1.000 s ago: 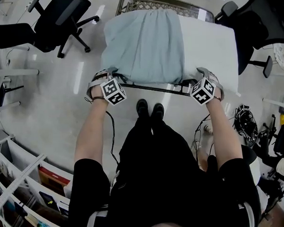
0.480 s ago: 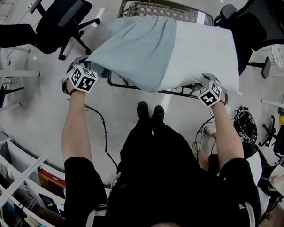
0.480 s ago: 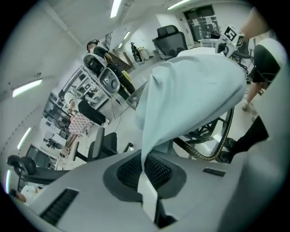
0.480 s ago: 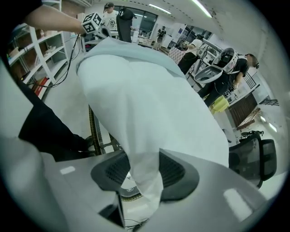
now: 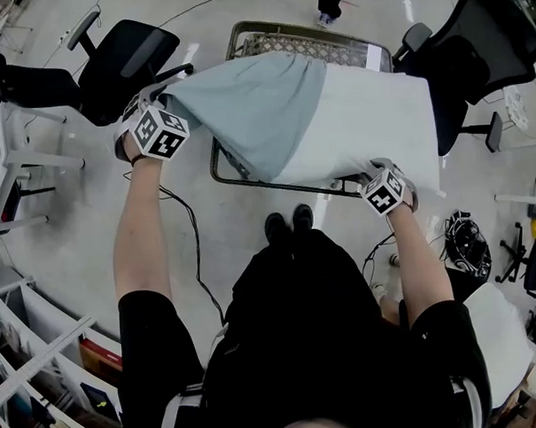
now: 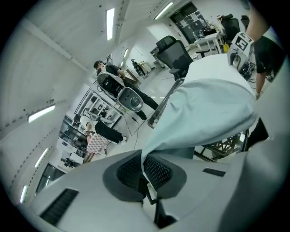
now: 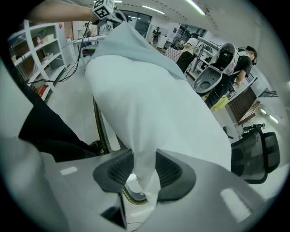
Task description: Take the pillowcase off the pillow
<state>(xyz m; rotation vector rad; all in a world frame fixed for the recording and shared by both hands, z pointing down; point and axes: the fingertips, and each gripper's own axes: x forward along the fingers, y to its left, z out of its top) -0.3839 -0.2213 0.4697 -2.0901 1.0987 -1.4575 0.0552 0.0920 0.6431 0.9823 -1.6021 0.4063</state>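
Apparently light and limp, the pale blue cloth pillowcase (image 5: 255,112) half covers the white pillow (image 5: 384,124) above a metal wire cart (image 5: 278,41); its corner is the best hold. The left gripper (image 6: 145,174) is clamped there; the right gripper (image 7: 141,181), jaws just closing, pinches the pillow's corner. No writing is readable.

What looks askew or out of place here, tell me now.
The pillowcase is half off and lopsided: the left gripper, shut on its corner, holds that end high, while the right gripper, whose jaws have just been closing, pinches the bare pillow low over the wire cart. Nothing damaged.
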